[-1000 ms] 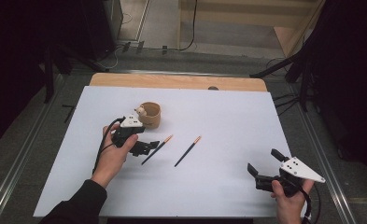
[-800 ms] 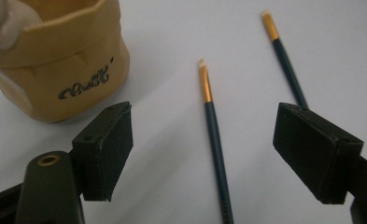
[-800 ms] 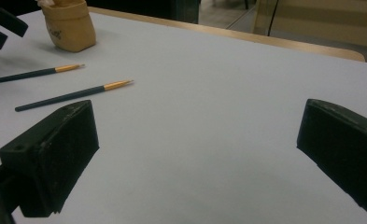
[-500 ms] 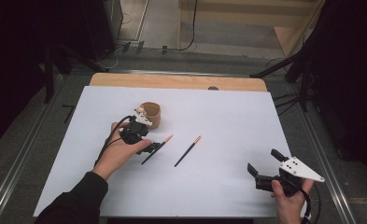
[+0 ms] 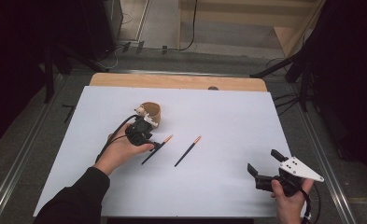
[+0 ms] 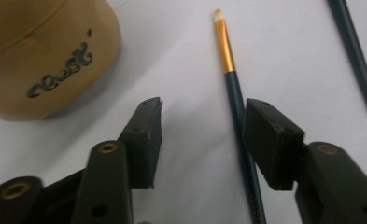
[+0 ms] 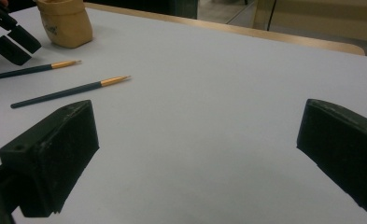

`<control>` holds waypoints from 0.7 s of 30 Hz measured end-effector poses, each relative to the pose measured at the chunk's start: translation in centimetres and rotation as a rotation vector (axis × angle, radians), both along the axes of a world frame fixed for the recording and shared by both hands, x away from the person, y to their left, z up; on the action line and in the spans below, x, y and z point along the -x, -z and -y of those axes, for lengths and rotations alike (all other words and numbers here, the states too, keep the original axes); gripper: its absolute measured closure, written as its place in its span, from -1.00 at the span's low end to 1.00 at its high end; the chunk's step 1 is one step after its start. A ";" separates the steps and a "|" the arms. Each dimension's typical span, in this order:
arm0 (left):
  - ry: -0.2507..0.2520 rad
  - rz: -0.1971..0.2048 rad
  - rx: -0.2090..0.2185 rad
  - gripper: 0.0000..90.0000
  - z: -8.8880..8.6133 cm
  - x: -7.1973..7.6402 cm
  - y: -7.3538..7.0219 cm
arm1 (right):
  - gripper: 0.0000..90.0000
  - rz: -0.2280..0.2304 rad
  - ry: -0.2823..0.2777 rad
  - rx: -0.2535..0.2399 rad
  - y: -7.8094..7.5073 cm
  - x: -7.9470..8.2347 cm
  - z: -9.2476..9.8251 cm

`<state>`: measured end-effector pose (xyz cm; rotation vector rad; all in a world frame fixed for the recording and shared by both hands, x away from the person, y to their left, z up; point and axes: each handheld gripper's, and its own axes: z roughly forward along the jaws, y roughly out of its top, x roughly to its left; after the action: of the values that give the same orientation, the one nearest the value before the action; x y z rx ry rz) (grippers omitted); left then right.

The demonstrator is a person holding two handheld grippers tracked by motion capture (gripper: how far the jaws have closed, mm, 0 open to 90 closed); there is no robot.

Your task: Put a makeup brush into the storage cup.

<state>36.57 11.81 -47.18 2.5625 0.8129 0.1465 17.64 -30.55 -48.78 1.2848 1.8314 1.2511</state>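
Observation:
Two dark-handled paintbrushes with gold ferrules lie on the white sheet, the left brush [image 5: 157, 149] [image 6: 232, 88] and the right brush [image 5: 187, 151] [image 6: 354, 51]. A tan pouch [image 5: 151, 114] [image 6: 41, 51] stands just behind them. My left gripper [image 5: 154, 145] [image 6: 202, 126] is low over the left brush; its jaws have just been closing. The handle lies between them, close by the right-hand pad [image 6: 265, 140], and they do not pinch it. My right gripper [image 5: 265, 164] [image 7: 197, 140] rests near the front right edge, open and empty. The right gripper view has both brushes [image 7: 31, 70] [image 7: 69, 93] and the pouch [image 7: 64, 23] far off.
The white sheet [image 5: 228, 116] covers a wooden table whose bare back edge [image 5: 176, 81] has a small dark knob [image 5: 213, 87]. Metal rails run along both sides on the floor. Dark stands and cables sit beyond the table.
My left hand has slid right from beside the pouch onto the left brush, and its jaws have narrowed around the handle. The right gripper has stayed put.

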 end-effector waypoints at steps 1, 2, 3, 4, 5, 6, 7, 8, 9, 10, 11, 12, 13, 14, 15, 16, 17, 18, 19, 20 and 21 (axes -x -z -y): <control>0.002 -0.009 0.000 0.11 0.1 0.0 0.0 | -1.00 -0.003 -0.002 0.000 0.0 0.0 0.0; 0.001 -0.020 -0.006 0.11 0.2 -0.1 -0.1 | -1.00 -0.003 -0.002 0.000 0.0 0.0 0.0; -0.001 -0.031 -0.003 0.15 0.3 -0.2 -0.1 | -1.00 -0.003 -0.004 0.003 0.1 -0.1 -0.1; -0.006 -0.037 -0.005 0.18 0.3 -0.2 -0.2 | -1.00 -0.003 -0.004 0.004 0.1 -0.1 -0.1; -0.010 -0.049 -0.003 0.20 0.4 -0.2 -0.2 | -1.00 -0.005 -0.003 0.003 0.1 -0.1 -0.1; -0.010 -0.049 -0.003 0.22 0.4 -0.2 -0.2 | -1.00 -0.005 -0.003 0.003 0.1 -0.1 -0.1; -0.008 -0.049 -0.005 0.23 0.5 -0.2 -0.2 | -1.00 -0.003 -0.004 0.005 0.1 0.0 -0.1; -0.005 -0.052 -0.013 0.23 0.5 -0.2 -0.2 | -1.00 -0.003 -0.004 0.005 0.1 0.0 -0.1; -0.006 -0.067 -0.023 0.26 0.6 -0.2 -0.2 | -1.00 -0.002 -0.003 0.004 0.1 0.0 -0.1; 0.004 -0.075 -0.027 0.29 0.7 -0.2 -0.2 | -1.00 -0.002 -0.003 0.001 0.1 0.0 0.0; 0.010 -0.070 -0.034 0.30 0.8 -0.1 -0.2 | -1.00 -0.005 -0.001 0.002 0.1 0.0 0.0; 0.016 -0.066 -0.041 0.31 0.9 0.0 -0.3 | -1.00 -0.007 -0.003 0.001 0.1 0.0 0.0; 0.016 -0.066 -0.041 0.34 0.9 0.0 -0.3 | -1.00 -0.007 -0.003 0.001 0.1 0.0 0.0; 0.014 -0.072 -0.034 0.34 1.0 0.0 -0.4 | -1.00 -0.008 -0.004 0.001 0.1 0.0 0.0; 0.016 -0.063 -0.036 0.38 1.0 -0.1 -0.5 | -1.00 -0.011 -0.004 0.003 0.1 -0.1 -0.1; 0.016 -0.063 -0.036 0.41 1.0 -0.1 -0.5 | -1.00 -0.010 -0.004 0.005 0.1 -0.1 -0.1; 0.014 -0.062 -0.037 0.41 1.0 -0.1 -0.6 | -1.00 -0.010 -0.004 0.005 0.1 -0.1 -0.1; 0.019 -0.068 -0.032 0.46 1.0 -0.2 -0.7 | -1.00 -0.011 -0.005 0.005 0.1 -0.1 -0.1; 0.019 -0.068 -0.032 0.47 1.0 -0.2 -0.7 | -1.00 -0.011 -0.005 0.005 0.1 -0.1 -0.1; 0.024 -0.075 -0.032 0.48 1.1 -0.2 -0.7 | -1.00 -0.014 -0.007 0.006 0.1 -0.1 -0.1; 0.024 -0.075 -0.032 0.50 1.1 -0.2 -0.7 | -1.00 -0.014 -0.007 0.006 0.1 -0.1 -0.1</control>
<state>36.79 10.66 -46.47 2.6204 0.8136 0.0561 17.73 -30.40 -48.91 1.2882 1.8503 1.2420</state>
